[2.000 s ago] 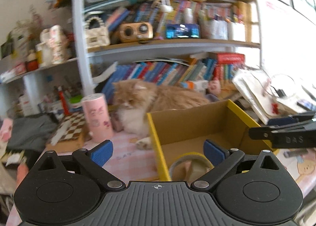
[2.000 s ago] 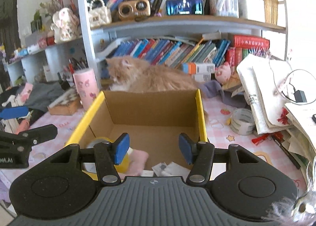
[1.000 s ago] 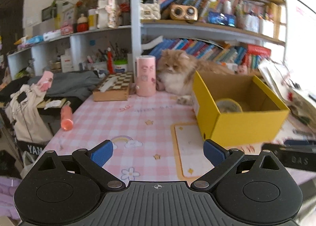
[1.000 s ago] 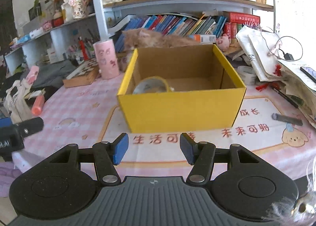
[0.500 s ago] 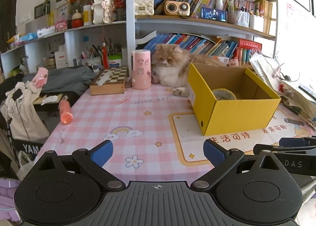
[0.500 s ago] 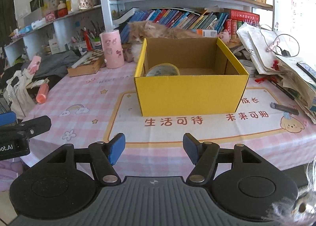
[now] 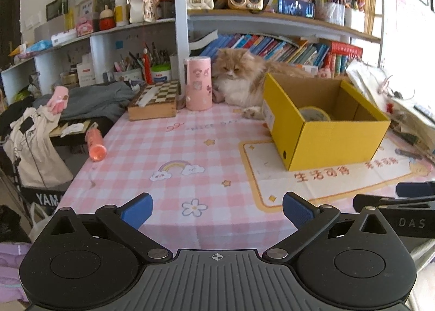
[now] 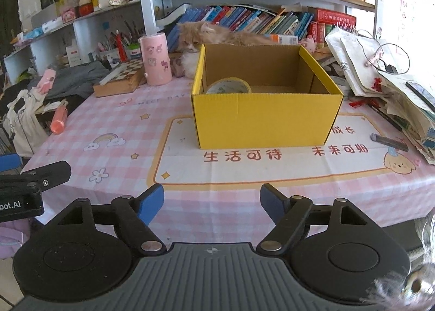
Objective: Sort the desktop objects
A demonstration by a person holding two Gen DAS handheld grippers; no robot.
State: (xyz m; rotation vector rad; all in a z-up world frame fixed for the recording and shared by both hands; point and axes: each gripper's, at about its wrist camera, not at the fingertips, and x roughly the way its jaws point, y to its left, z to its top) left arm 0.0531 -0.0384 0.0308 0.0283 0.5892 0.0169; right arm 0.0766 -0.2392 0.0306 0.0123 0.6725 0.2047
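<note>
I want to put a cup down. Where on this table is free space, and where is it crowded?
Free: the pink checked cloth between the orange tube at its left edge and the yellow box, and the mat strip in front of the box. Crowded: the papers right of the box, and the back, with chessboard, pink canister and cat.

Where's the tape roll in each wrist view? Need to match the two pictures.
Left wrist: tape roll sits right of centre, inside the yellow box, against its near-left inner wall.
Right wrist: tape roll sits just above centre, in the box's left rear corner, only its top showing over the front wall.
Shared landmark: the pink cylinder left of the box, beside the cat.
</note>
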